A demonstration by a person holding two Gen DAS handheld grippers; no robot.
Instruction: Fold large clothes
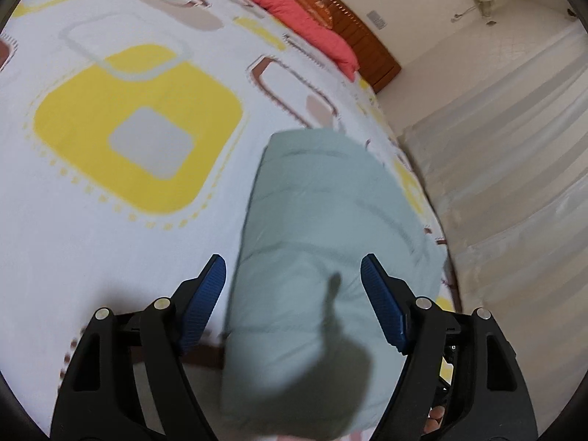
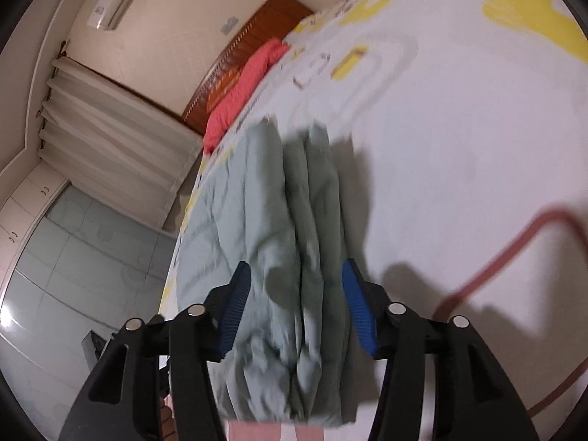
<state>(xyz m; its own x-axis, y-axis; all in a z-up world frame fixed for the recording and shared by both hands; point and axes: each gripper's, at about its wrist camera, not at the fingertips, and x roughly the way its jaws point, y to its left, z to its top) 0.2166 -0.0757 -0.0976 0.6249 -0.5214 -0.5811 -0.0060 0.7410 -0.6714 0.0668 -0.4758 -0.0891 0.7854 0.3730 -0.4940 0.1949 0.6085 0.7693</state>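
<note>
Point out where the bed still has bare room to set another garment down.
Bare sheet spreads from the folded green garment up to the red pillow at the headboard. It is crowded only at the curtain-side edge, where the garment lies.

The left gripper (image 1: 293, 270) gapes wide, and the right gripper (image 2: 296, 275) stands parted (both angled downward).

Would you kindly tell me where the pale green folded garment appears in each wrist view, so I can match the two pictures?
Left wrist view: the pale green garment runs from centre to bottom edge, between the open blue pads, near the bed's right edge.
Right wrist view: the garment lies centre to bottom, bunched in folds between the pads, near the bed's left edge.
Shared landmark: the coral pillow against the wooden headboard.
</note>
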